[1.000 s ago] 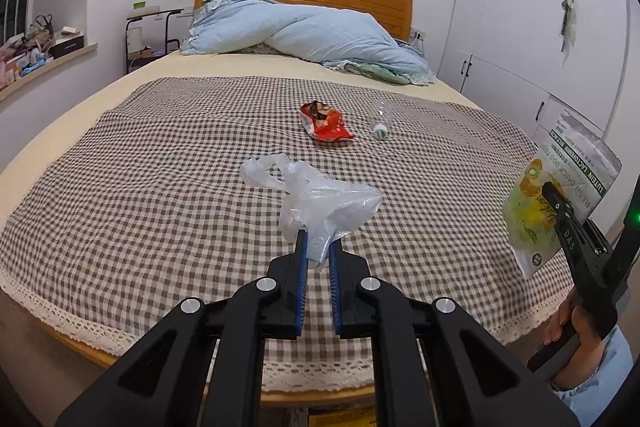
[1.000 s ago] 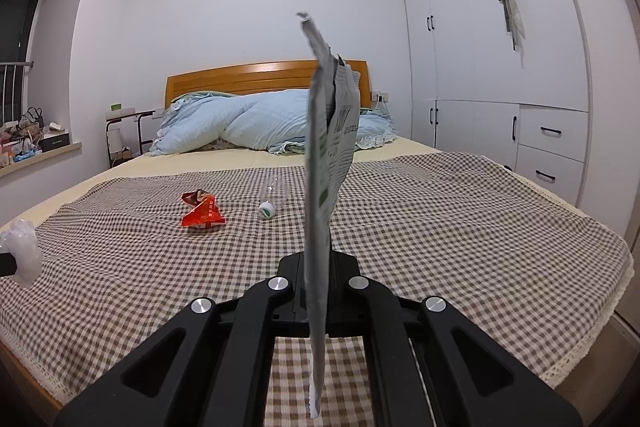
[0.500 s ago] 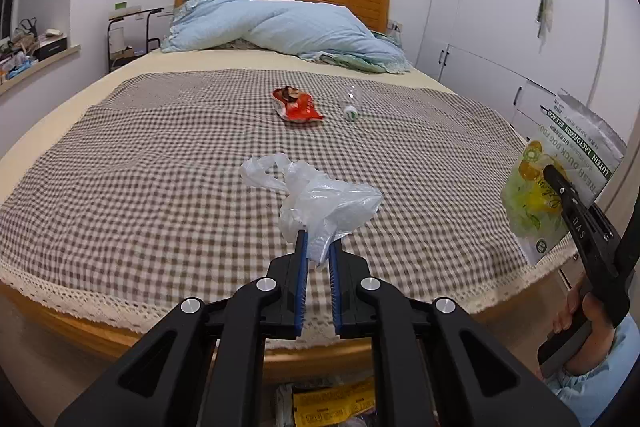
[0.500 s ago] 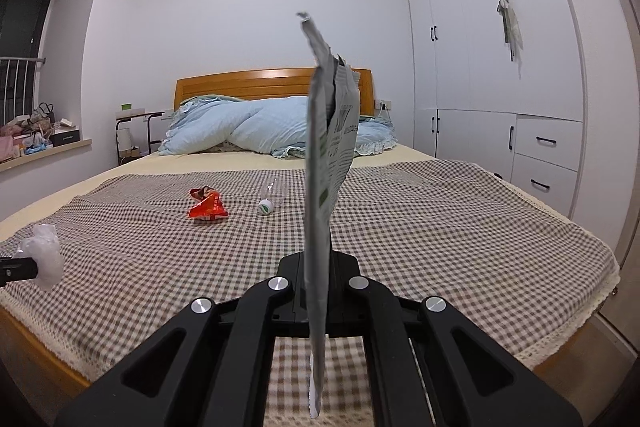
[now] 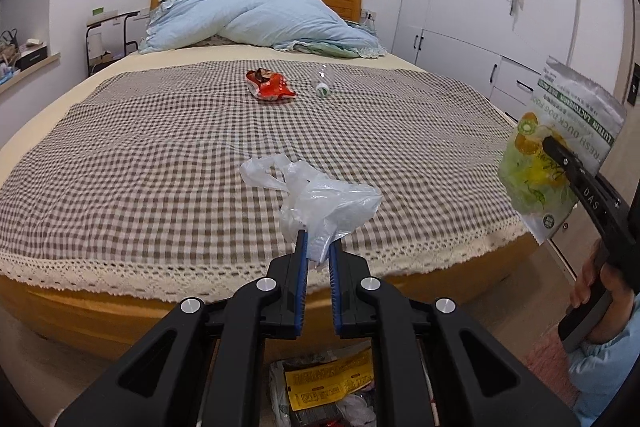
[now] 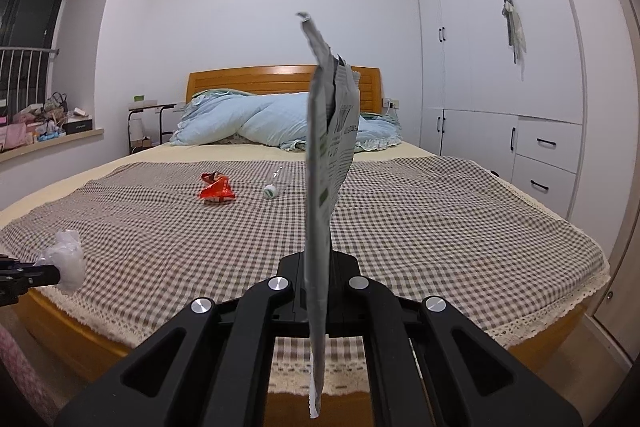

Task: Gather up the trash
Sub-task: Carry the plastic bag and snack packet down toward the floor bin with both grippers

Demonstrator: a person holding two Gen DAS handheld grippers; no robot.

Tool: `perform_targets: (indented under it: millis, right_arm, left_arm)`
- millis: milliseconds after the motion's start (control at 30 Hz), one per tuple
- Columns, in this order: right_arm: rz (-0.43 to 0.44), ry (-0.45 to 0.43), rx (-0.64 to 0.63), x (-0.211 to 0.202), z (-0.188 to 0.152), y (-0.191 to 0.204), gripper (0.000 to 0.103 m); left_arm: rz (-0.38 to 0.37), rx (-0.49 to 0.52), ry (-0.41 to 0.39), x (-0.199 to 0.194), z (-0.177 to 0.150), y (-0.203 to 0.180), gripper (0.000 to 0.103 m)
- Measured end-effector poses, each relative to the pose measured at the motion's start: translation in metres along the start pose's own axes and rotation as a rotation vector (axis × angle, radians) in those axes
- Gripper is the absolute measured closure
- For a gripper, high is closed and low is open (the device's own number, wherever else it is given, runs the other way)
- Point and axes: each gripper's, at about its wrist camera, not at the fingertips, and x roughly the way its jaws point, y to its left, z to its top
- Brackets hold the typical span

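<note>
My left tool (image 5: 318, 247) is clamped on a crumpled clear plastic bag (image 5: 320, 203), held up in front of the foot of the bed (image 5: 120, 155). My right tool (image 6: 318, 267) is pinched tight on a printed food pouch (image 6: 326, 163), standing upright and edge-on to its camera. Out on the checked bedspread lie a red snack wrapper (image 5: 270, 89) and, just beside it, a small clear bottle (image 5: 323, 83). Below the left tool, on the floor, sits an open bag of rubbish (image 5: 324, 383).
</note>
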Motion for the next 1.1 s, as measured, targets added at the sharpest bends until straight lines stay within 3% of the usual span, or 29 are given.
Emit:
perform_targets:
  millis: [333,567,1100]
  right_arm:
    - [0.067,0.039,-0.100,-0.023,-0.022,0.024,0.101]
    - [0.093,0.087,-0.168,-0.044,-0.048,0.034,0.101]
    - [0.163,0.343,-0.131,-0.043,-0.105,0.049,0.101]
  left_arm:
    - [-0.061,0.007,0.062,0.005,-0.037,0.004,0.096]
    - [-0.112,0.044,0.165,0.019,-0.073,-0.002,0.096]
    - [-0.198,0.042,0.365,0.063,-0.122,-0.008,0.096]
